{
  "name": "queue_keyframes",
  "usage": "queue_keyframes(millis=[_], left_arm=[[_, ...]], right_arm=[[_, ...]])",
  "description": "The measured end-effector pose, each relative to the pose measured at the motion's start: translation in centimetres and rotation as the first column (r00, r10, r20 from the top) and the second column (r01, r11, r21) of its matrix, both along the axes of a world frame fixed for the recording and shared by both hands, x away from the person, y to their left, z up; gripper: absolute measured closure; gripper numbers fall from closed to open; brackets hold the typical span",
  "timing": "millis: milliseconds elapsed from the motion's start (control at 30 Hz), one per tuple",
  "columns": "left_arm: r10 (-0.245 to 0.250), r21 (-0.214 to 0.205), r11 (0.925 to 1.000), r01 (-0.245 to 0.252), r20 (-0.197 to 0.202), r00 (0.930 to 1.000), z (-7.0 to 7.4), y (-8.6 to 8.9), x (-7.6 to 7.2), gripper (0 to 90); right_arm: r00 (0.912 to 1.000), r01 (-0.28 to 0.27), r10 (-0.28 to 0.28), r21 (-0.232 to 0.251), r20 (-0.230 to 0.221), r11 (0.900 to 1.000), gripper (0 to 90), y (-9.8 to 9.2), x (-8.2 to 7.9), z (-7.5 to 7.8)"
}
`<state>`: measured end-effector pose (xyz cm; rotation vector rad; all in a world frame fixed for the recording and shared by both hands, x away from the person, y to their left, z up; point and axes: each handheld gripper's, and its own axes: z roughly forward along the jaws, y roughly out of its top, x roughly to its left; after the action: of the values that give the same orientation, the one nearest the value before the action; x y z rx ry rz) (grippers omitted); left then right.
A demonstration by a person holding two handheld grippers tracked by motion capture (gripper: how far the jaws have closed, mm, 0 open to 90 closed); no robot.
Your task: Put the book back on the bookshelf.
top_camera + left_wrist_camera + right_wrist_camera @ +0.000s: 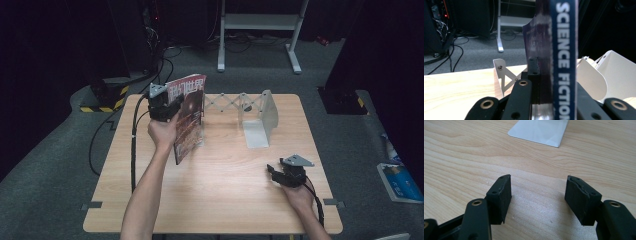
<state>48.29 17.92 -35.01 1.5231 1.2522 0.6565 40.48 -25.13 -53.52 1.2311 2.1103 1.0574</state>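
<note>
Magazine (189,117), one only, held upright above the left half of the wooden table (220,190), its lower corner close to the tabletop; whether it touches cannot be told. Left gripper (172,107) pinches it by the spine edge, jaws pressed onto it from both sides. One person's two forearms come in from the bottom of the high view, one gripper in each hand. Left forearm reaches well forward and slightly right, hand (161,132) wrapped round the gripper body, grey three-cornered plate on top, cable hanging off the left table edge.

Left gripper view: magazine spine (564,57) runs straight up between the jaws, white lettering "SCIENCE FICTION" on a blue band, which the high view does not show. High view gives the red-brown cover with white characters along the top instead.

One white metal book stand (260,120) at the far centre-right of the table, with an expanding lattice section stretching left behind the magazine. Left gripper view shows its end plates (499,72) on both sides of the spine.

Right gripper (277,174) near the right front of the table, well apart from magazine and stand, low over the wood, hand (299,195) behind it, forearm short in frame. Right gripper view: jaws spread wide, nothing between the pads (500,197), bare tabletop beneath, stand's base plate (541,131) ahead.
</note>
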Motion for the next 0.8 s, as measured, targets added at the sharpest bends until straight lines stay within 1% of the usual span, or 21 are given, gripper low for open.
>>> queue_keyframes(millis=[133,200,367,500,567,667,800], left_arm=[[0.010,-0.019,0.9998,-0.010,0.010,0.9999,-0.4,0.1,0.2,83.9],[0.009,-0.021,0.9997,-0.009,0.016,0.9998,-0.5,0.0,0.3,83.9],[0.009,-0.023,0.9997,-0.009,0.013,0.9999,-0.8,0.1,0.5,83.8],[0.003,-0.019,0.9998,-0.003,-0.002,1.0000,-1.3,0.1,0.4,83.8],[-0.004,-0.007,1.0000,0.004,-0.014,0.9999,-1.4,0.0,0.4,83.7],[-0.016,0.009,0.9998,0.016,-0.039,0.9991,-1.6,-0.1,0.5,83.6],[-0.026,0.005,0.9996,0.027,-0.079,0.9965,-1.6,-0.1,0.6,83.4]], right_arm=[[1.0000,0.000,0.000,-0.001,0.001,1.0000,38.1,0.0,0.0,0.0],[1.0000,0.000,0.000,-0.001,0.001,1.0000,38.1,0.0,0.0,0.0],[1.0000,0.000,0.000,0.000,0.001,1.0000,38.1,0.0,0.0,0.0],[1.0000,0.000,0.000,0.001,0.001,1.0000,38.1,0.0,0.0,0.0],[1.0000,0.000,0.000,0.001,0.001,1.0000,38.1,0.0,0.0,0.0],[1.0000,-0.001,0.001,-0.001,0.002,1.0000,38.1,0.0,0.0,0.0],[1.0000,-0.001,0.001,-0.001,0.002,1.0000,38.1,0.0,0.0,0.0]])
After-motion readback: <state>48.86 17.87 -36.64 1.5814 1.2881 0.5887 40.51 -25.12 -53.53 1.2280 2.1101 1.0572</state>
